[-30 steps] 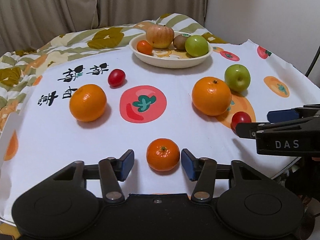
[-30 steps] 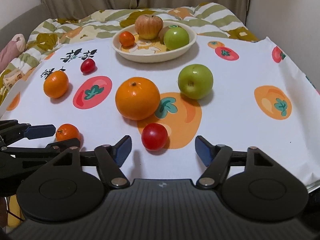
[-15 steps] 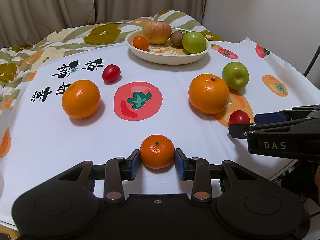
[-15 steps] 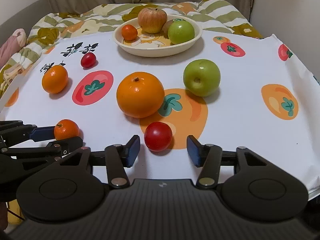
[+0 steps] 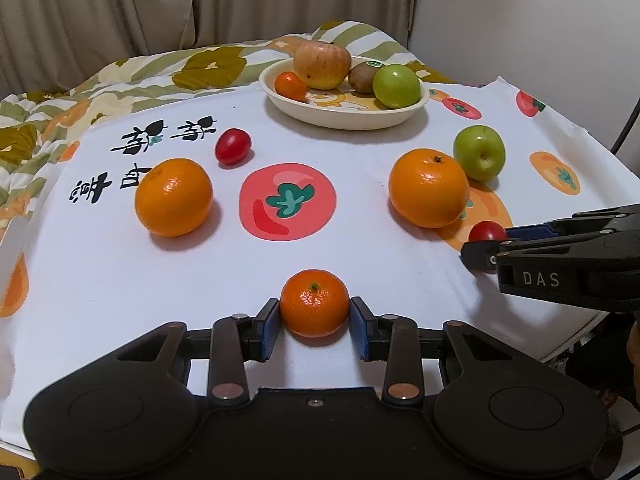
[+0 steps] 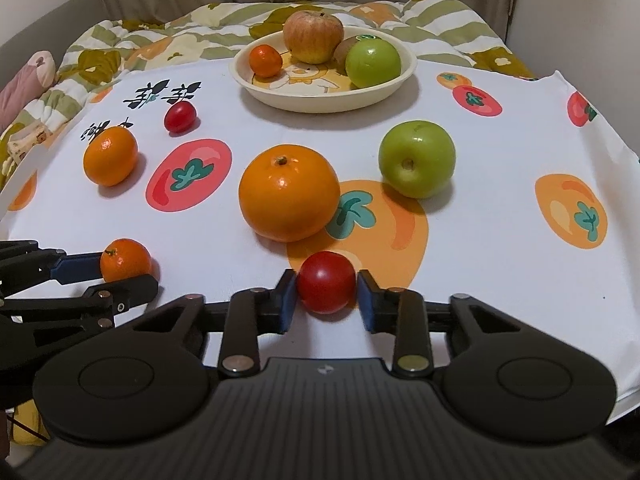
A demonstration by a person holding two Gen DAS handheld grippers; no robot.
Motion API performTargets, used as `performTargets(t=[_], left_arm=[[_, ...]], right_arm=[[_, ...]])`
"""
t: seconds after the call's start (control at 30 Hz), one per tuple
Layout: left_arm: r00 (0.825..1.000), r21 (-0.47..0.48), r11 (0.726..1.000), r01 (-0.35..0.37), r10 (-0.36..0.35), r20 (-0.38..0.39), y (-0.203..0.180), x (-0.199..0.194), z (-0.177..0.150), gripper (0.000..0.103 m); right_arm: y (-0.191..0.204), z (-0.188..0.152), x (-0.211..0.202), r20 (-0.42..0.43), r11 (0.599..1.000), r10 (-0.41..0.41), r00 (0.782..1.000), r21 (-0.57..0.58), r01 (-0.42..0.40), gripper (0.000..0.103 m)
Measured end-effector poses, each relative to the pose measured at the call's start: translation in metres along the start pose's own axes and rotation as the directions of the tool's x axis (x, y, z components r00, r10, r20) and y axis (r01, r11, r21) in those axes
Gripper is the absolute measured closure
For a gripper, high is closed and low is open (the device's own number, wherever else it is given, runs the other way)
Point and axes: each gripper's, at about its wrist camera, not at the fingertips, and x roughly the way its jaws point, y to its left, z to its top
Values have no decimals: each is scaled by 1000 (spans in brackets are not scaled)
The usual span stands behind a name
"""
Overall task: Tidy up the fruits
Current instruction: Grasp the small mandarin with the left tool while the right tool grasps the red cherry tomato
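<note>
My left gripper (image 5: pixel 314 309) is shut on a small mandarin (image 5: pixel 314 302) that rests on the white printed cloth (image 5: pixel 120 280) near the front edge; both blue pads press its sides. My right gripper (image 6: pixel 327 285) has its jaws closing on a red cherry tomato (image 6: pixel 326 280), with the pads against both sides and the tomato still on the cloth. The cream bowl (image 6: pixel 320 104) at the back holds a red-yellow apple, a green apple, a kiwi and a small mandarin. In the right wrist view the left gripper (image 6: pixel 122 274) with its mandarin (image 6: pixel 125 260) shows at the left.
Loose on the cloth lie a big orange (image 6: pixel 289 192), a green apple (image 6: pixel 417 158), a second orange (image 5: pixel 173 197) and another cherry tomato (image 5: pixel 233 146). A patterned quilt (image 5: pixel 120 80) lies behind and left. The table edge runs close in front of both grippers.
Both grippers have closed from wide open: the left onto the small mandarin, the right onto the red tomato. Neither fruit has left the cloth.
</note>
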Motion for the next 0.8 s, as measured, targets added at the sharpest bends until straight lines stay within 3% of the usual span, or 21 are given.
performTargets(t=[0.5, 0.8], left_arm=[[999, -27, 999, -24, 25, 34, 13, -27, 14, 62], [995, -44, 998, -43, 46, 83, 17, -53, 46, 62]], right_arm=[[7, 16, -26, 29, 1000, -22, 999, -8, 22, 57], [6, 45, -57, 72, 1000, -24, 997, 7, 23, 57]])
